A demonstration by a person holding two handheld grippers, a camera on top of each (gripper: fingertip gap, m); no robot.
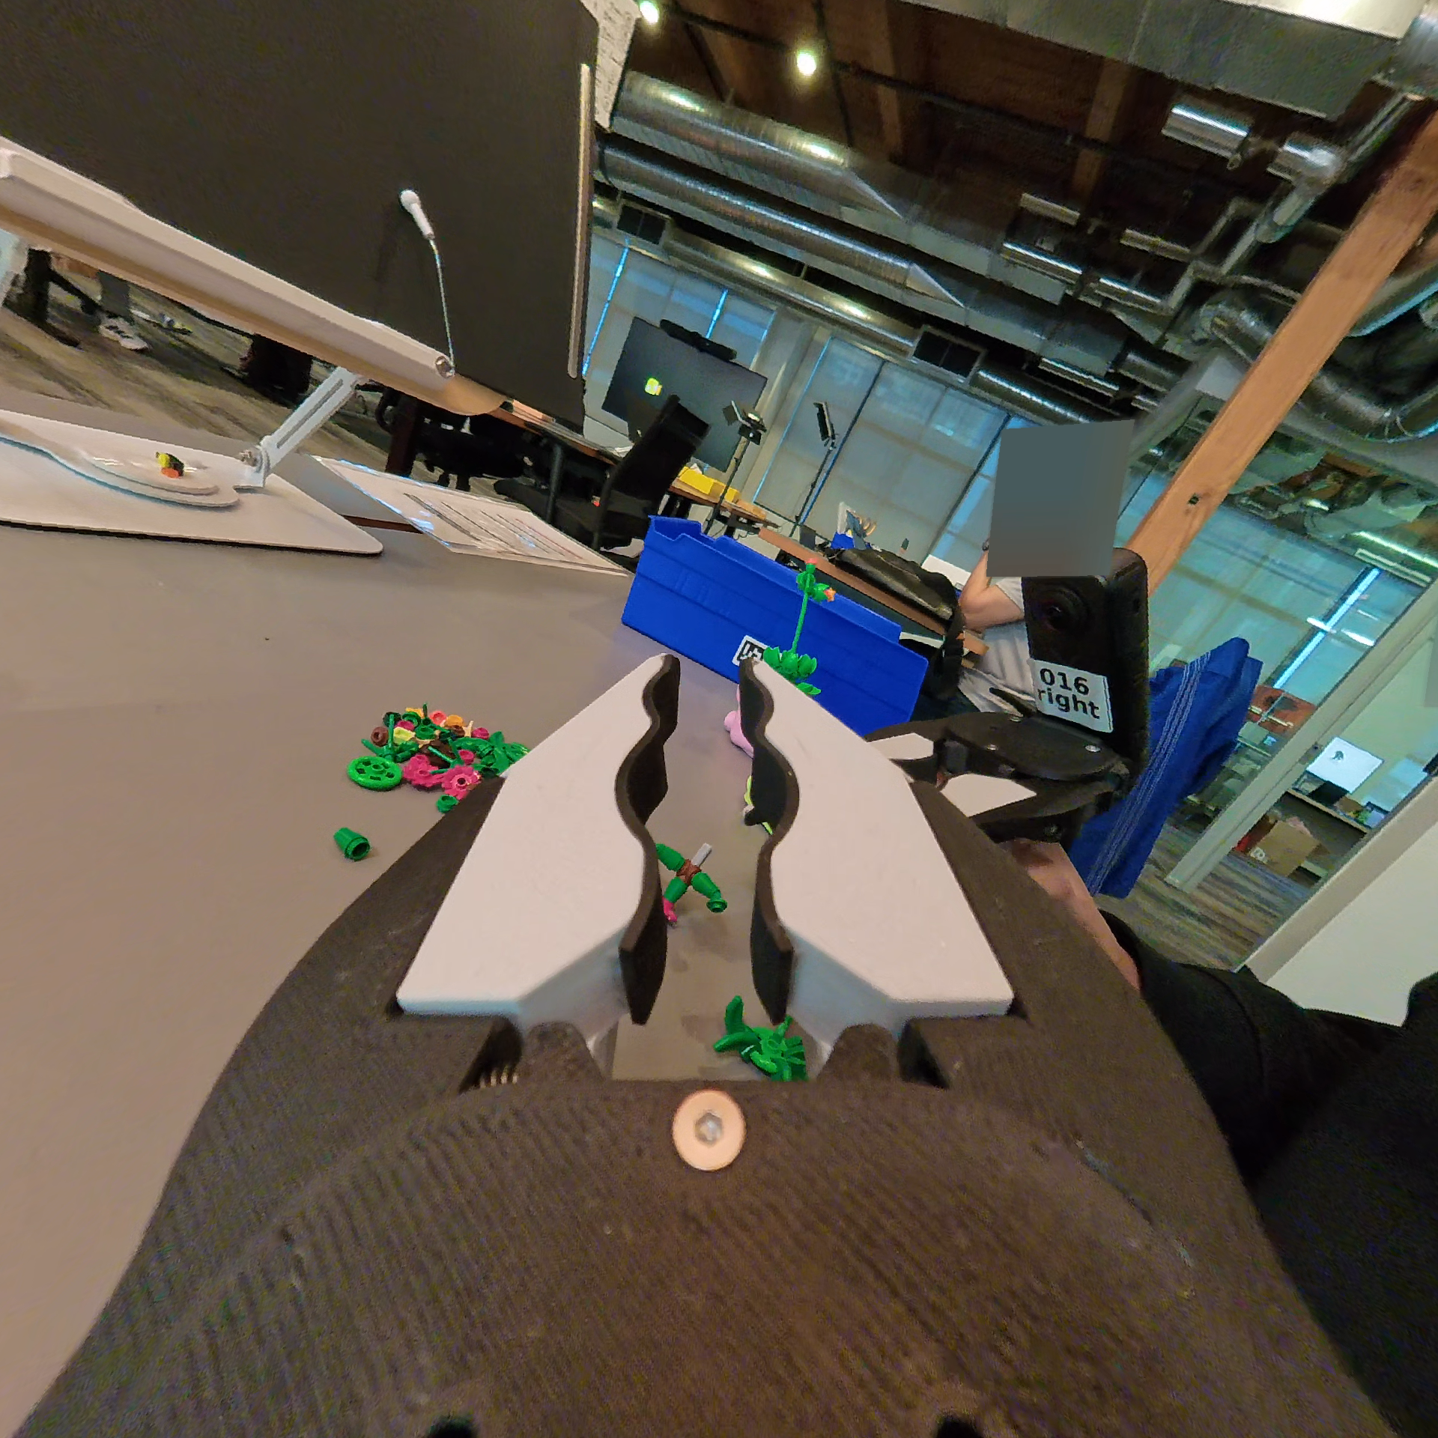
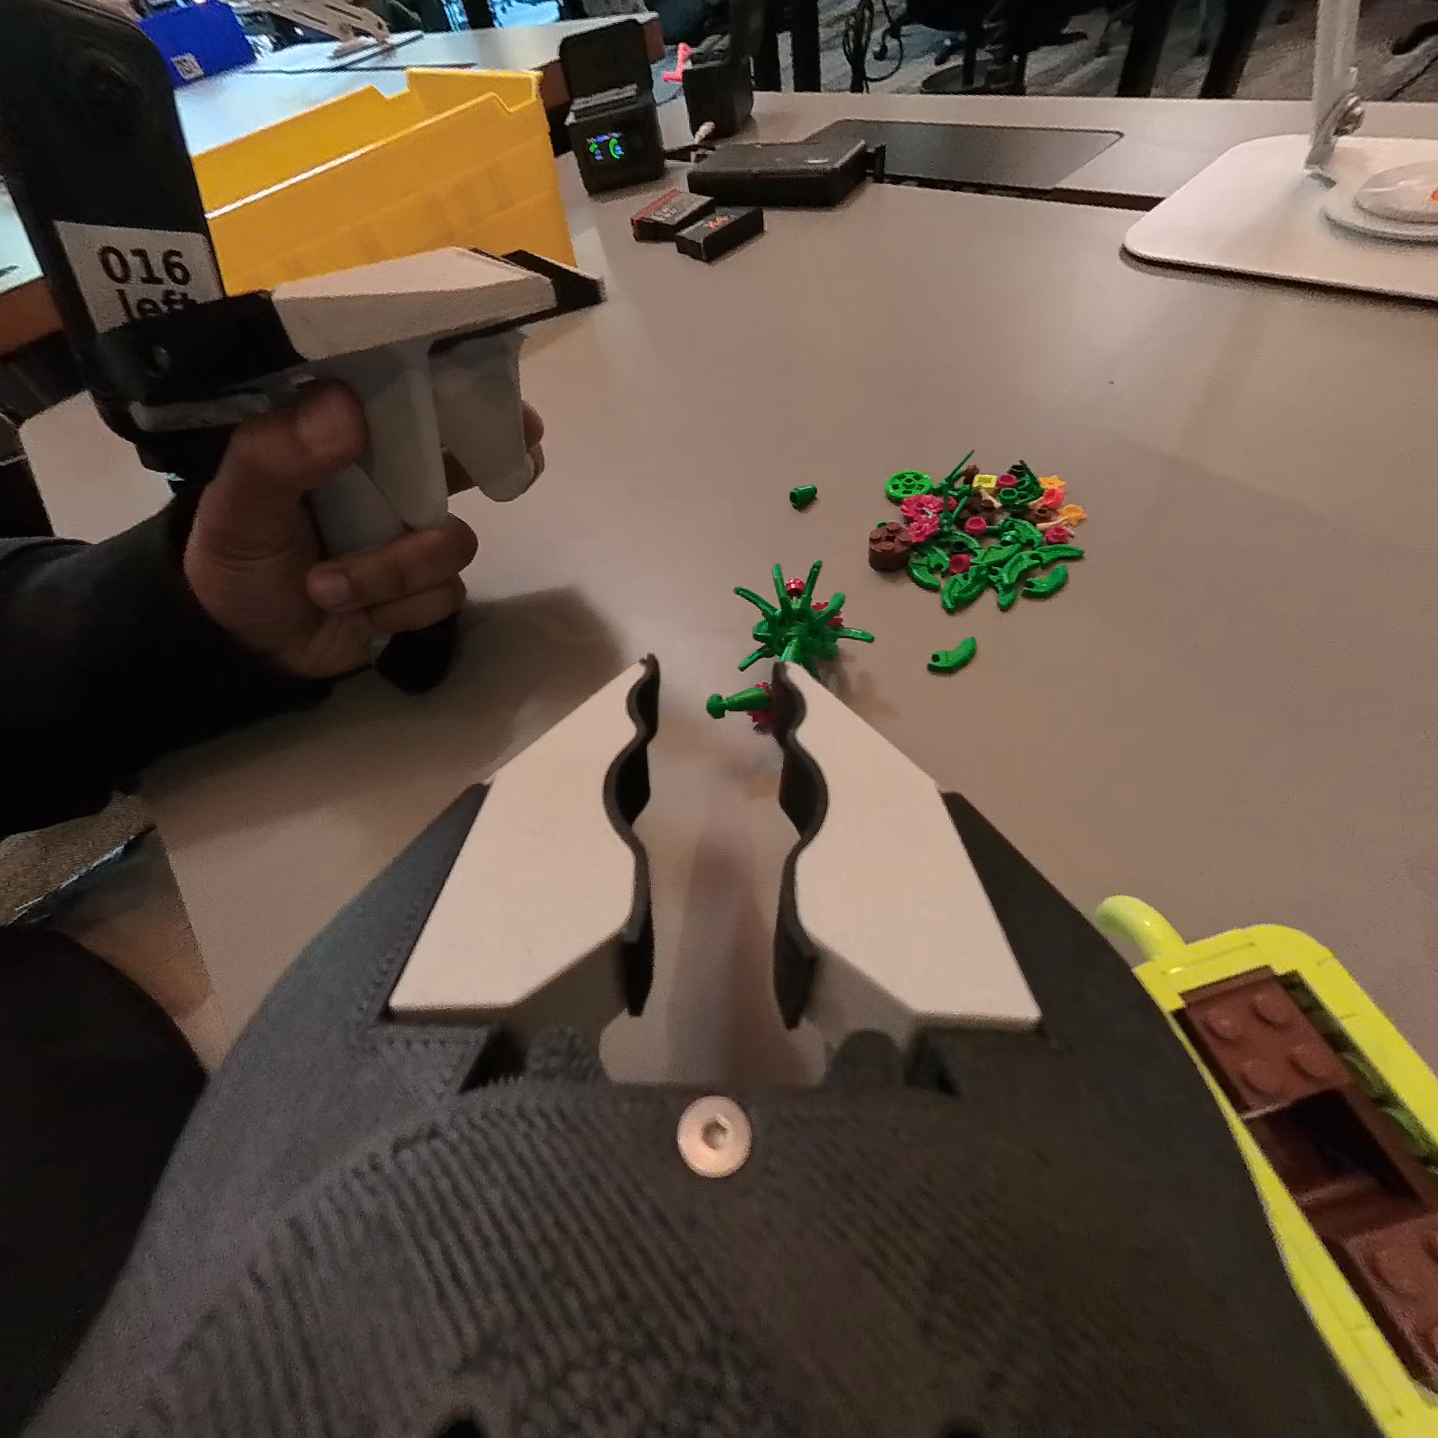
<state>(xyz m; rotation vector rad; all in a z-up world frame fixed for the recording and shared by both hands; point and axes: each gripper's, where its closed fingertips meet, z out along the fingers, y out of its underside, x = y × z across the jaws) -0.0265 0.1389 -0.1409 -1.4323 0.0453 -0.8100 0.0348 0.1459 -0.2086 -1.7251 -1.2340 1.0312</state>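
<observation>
While both tools hover low over the grey worktop (image 2: 778, 350), neither holds anything; the left gripper (image 1: 706, 689) stands partly open, jaws apart, with a small green stem piece (image 1: 691, 875) lying on the worktop in the gap below, touching neither finger; a leafy green sprig (image 1: 759, 1043) sits near its base; the right gripper (image 2: 714, 675) is likewise parted and empty, its right fingertip just beside a green stem with a pink bloom (image 2: 741, 703), a spiky green plant piece (image 2: 797, 622) just beyond; a heap of small flower and leaf bricks (image 2: 984, 533) lies farther right. These look like light, rigid plastic bits, slippery and prone to skid; pinching across the stem seems the safest hold.
</observation>
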